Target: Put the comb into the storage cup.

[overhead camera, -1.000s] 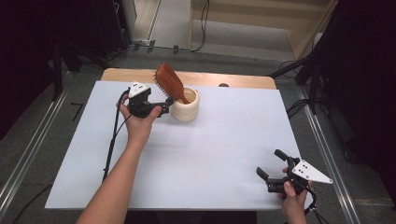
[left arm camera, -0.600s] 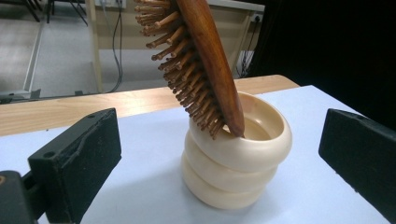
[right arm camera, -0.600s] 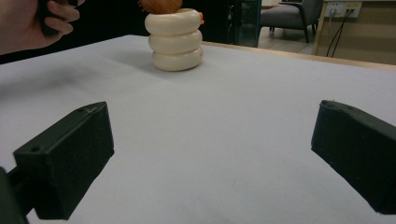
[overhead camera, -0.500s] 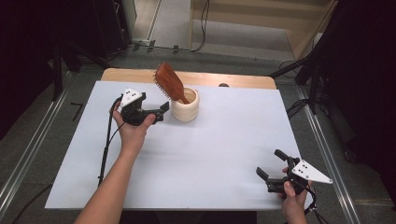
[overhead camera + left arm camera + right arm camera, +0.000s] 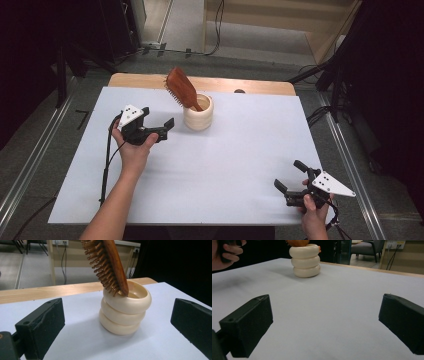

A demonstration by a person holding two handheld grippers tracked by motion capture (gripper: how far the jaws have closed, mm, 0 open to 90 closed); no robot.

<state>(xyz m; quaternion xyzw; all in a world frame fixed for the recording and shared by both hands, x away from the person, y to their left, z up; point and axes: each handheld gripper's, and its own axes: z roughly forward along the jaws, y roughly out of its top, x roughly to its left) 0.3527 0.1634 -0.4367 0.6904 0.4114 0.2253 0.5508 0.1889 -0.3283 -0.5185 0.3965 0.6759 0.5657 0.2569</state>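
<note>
The wooden hairbrush [image 5: 180, 88] sits handle-down in the cream ribbed cup [image 5: 198, 113] near the table's [image 5: 225, 165] far edge, leaning left. It looks stiff and light, so I'd grab the paddle by its edges, not the bristles. The cup might tip. The left gripper [image 5: 159, 129] sits just beside it, jaws wide, empty. The right gripper [image 5: 289, 177] waits well apart, also open and empty.

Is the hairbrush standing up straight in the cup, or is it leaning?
Leaning. The hairbrush sits handle-down in the cup, tilted, resting against the rim with its bristles facing down.
</note>
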